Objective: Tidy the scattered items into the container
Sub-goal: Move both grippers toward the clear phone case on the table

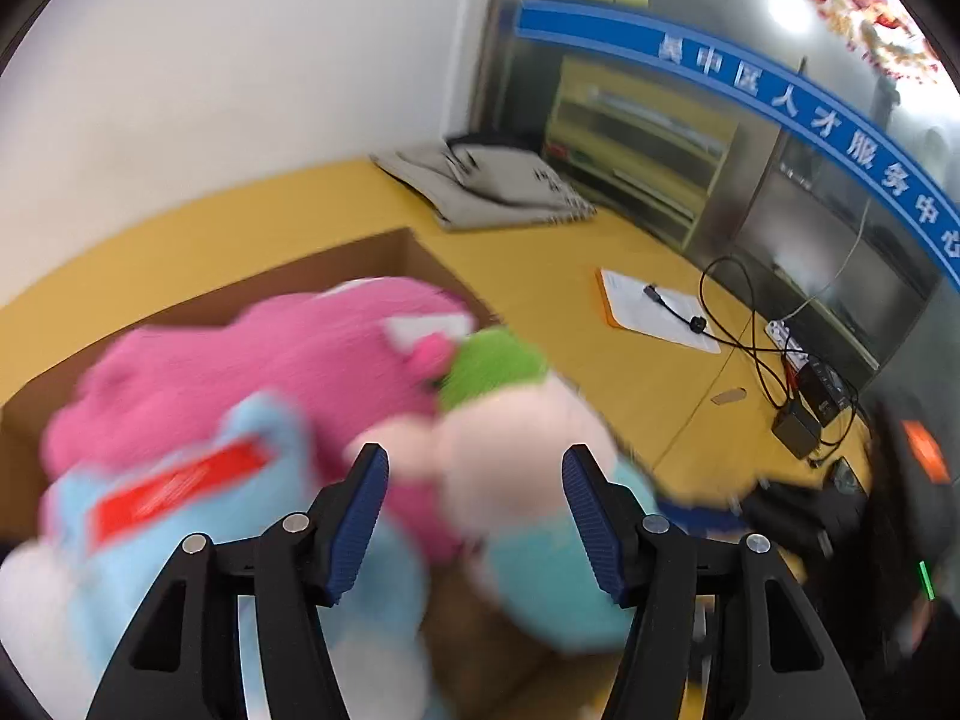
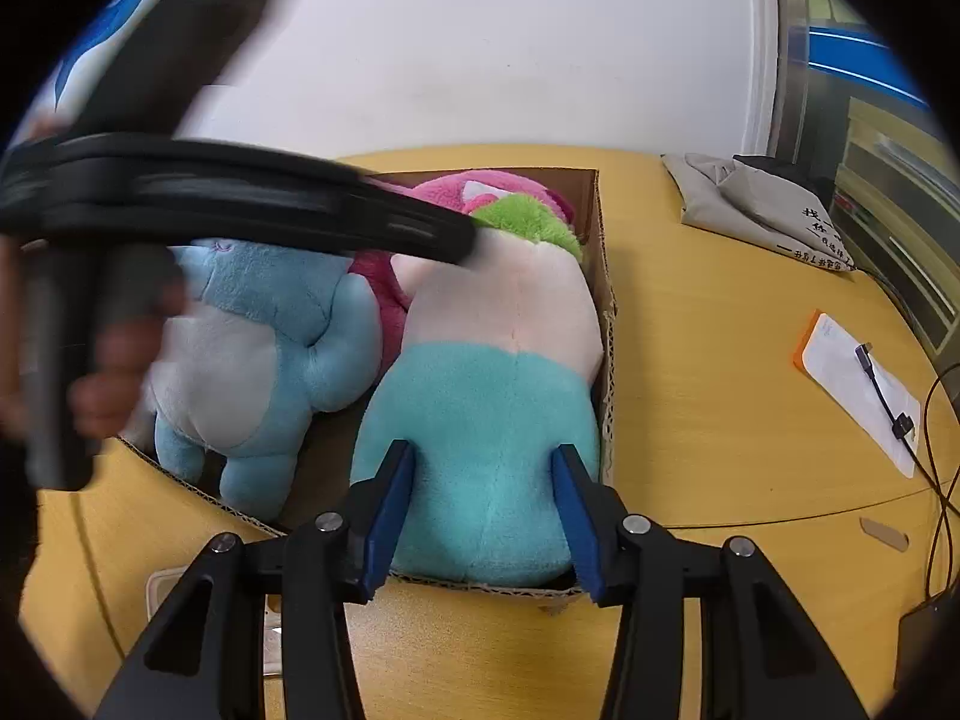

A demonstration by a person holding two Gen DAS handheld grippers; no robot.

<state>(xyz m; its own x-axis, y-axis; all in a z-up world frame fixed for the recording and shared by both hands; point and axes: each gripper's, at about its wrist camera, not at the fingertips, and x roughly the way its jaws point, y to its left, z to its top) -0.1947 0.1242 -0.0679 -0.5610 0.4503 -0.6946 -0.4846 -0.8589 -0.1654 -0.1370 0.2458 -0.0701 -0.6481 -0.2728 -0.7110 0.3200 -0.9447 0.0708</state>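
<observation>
**Cardboard box is filling up with plushies**

Going left to right in the right wrist view: a hand (image 2: 108, 372) is gripping the handle of the left tongs (image 1: 474, 462), which are reaching in blurry across the top of the box (image 2: 606, 312). Under them the blue toy (image 2: 270, 324) is sitting in the left half of the box, leaning on the near wall. The pink toy (image 2: 516, 186) is lying at the back, peeking out between the other two. The teal toy (image 2: 480, 432), the one with the cream top and green tuft, is taking up the right half, pressed right against the box's right wall.

The right tongs (image 2: 483, 456) are pinching the teal toy's bottom end, with both blue pads digging into the fuzz. The left tongs are hanging released over the cream head. It's sitting in the gap, and the left pad is looking clear of it, though that view is pretty smeared.

Right of the box, the yellow table (image 2: 720, 450) is carrying a grey bag (image 2: 762, 210) at the back and a paper (image 2: 852, 384) with a cable (image 2: 882, 390) lying on it.
</observation>
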